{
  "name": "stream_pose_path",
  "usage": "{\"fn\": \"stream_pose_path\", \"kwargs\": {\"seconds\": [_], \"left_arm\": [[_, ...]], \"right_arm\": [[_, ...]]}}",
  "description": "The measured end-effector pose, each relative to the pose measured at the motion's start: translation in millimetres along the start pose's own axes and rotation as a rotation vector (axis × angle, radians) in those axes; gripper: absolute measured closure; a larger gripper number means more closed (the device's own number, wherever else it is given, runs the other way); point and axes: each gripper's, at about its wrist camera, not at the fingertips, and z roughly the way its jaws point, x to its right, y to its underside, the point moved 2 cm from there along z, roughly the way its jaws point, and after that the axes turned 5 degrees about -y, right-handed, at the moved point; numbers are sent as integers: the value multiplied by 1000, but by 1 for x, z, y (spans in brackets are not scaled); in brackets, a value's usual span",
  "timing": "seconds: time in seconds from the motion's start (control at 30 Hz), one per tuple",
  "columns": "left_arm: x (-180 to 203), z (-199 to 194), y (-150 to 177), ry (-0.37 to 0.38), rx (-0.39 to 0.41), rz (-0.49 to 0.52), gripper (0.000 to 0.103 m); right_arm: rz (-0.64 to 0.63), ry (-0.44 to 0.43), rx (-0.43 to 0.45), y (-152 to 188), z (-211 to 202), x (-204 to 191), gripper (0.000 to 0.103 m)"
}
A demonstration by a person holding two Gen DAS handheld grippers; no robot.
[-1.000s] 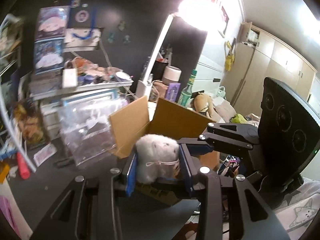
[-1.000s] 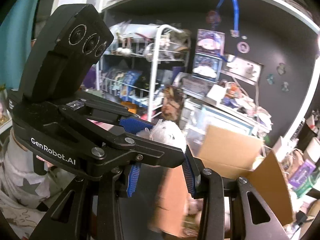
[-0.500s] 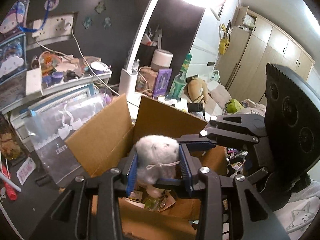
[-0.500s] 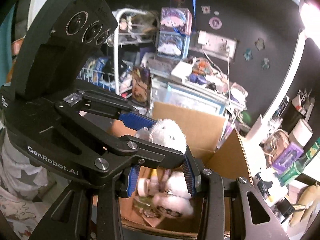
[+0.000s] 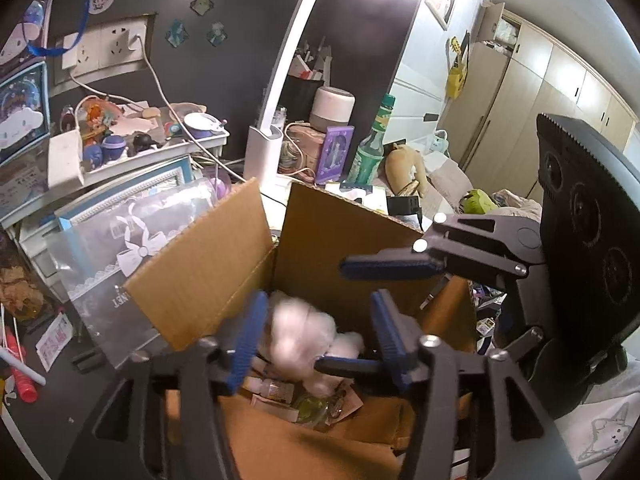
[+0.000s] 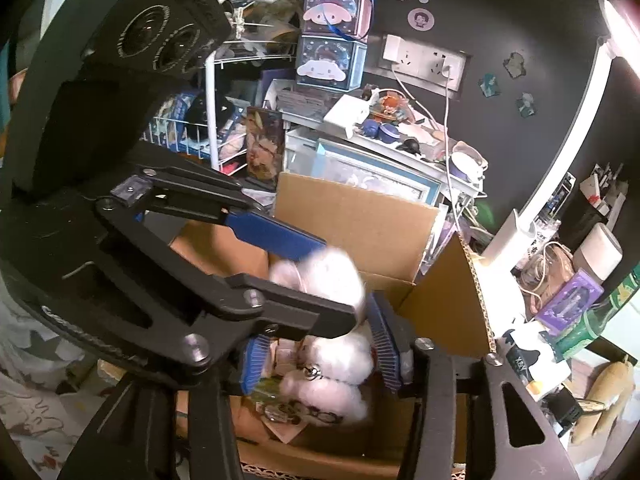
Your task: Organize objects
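An open cardboard box (image 5: 208,264) (image 6: 352,216) stands with its flaps up, holding plush toys and small packets. A white fluffy plush (image 5: 296,336) (image 6: 324,276) is blurred, dropping between the blue pads of my left gripper (image 5: 316,340) over the box. The left gripper stands open. My right gripper (image 6: 320,348) is open too, held over the same box from the other side, with pink plush (image 6: 336,376) below it inside. In the left wrist view the right gripper's fingers (image 5: 392,270) reach in from the right.
A white desk lamp (image 5: 268,148) stands behind the box. A cluttered white shelf (image 5: 120,160), a clear bag (image 5: 132,236), a green bottle (image 5: 372,148) and a purple card box (image 5: 336,154) crowd around it. A wire rack (image 6: 224,120) stands at the left.
Both grippers moved in over the box. The left gripper opened and let go of the white plush, which now falls into the box.
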Motion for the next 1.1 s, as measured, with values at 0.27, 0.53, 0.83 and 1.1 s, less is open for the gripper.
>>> {"fn": "stream_pose_path", "kwargs": {"seconds": [0.27,0.53,0.83,1.1], "left_arm": [[2,-28,3,-68,72,14,26],[6,-73,16,-166,191,15,6],[-1,-126,49,-338,346,-48,0],[-10,-156,75,-497,441,-159,0]], "right_arm": [[0,39,24,-4,-8,-2,41],[-13,72,58,-9,-20,-15,32],[9,88,237,-11,-50,-29,8],[61,26,425,-5,-74,-34,3]]}}
